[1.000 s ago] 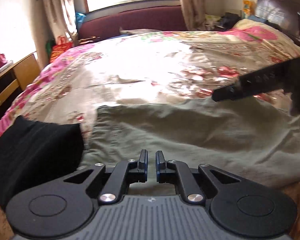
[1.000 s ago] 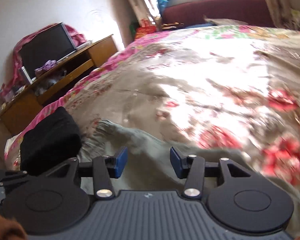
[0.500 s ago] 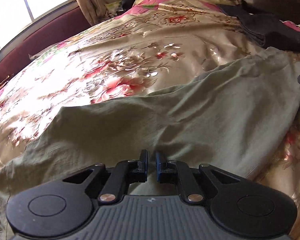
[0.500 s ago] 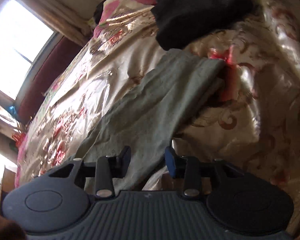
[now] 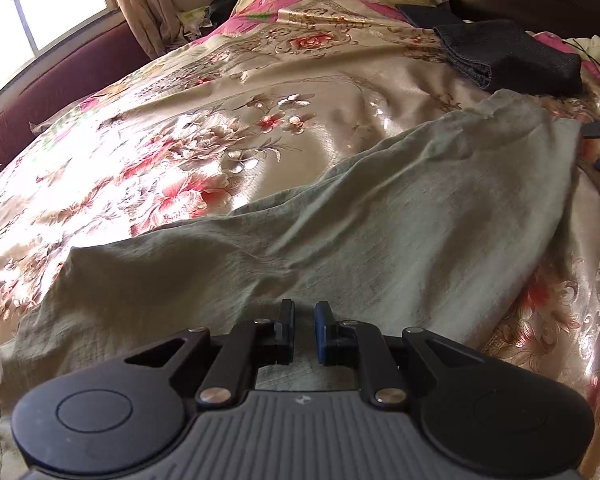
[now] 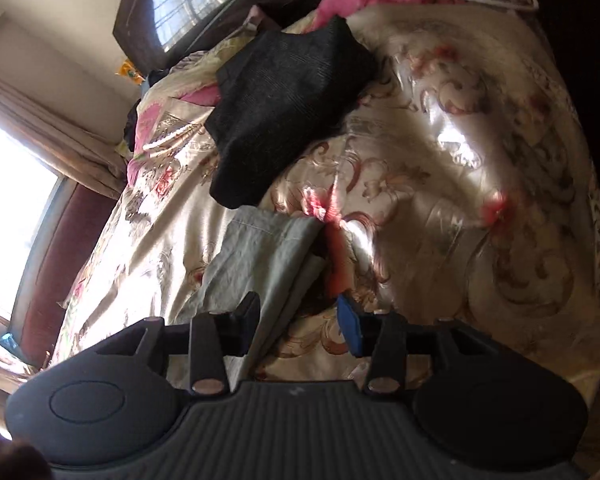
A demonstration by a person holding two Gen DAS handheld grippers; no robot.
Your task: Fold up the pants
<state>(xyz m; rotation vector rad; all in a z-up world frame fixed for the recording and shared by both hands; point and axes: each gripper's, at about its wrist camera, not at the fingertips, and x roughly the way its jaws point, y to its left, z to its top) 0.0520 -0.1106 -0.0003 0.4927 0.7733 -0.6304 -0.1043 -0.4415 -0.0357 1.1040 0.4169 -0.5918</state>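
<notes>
A: Left gripper status?

B: Jaws starting to part, narrow gap, nothing pinched. It sits right over the near long edge of the olive pants, cloth directly under the tips.

A: Right one?

B: Right gripper jaws opening too, about half apart. The hem end of the pants runs up between and just ahead of the tips, pads not pressing on it. No grip on either side.

A: So the step is grab-and-fold?

B: My read, yes. The pants lie lengthwise across the floral bedspread, one leg apparently stacked on the other. Right should take both layers at the hem corner, and left should pinch the near edge around mid-length. Lift low, carry hem toward waist, keep edges aligned.

A: Risks?

B: Grabbing one layer only, or snagging the slick bedspread underneath.

A: Clearance?

B: Beyond the left gripper, wide bare bedspread, plenty of room. Beyond the right, a folded dark garment lies just past the hem. Farther still, headboard, so don't overshoot that way.
</notes>
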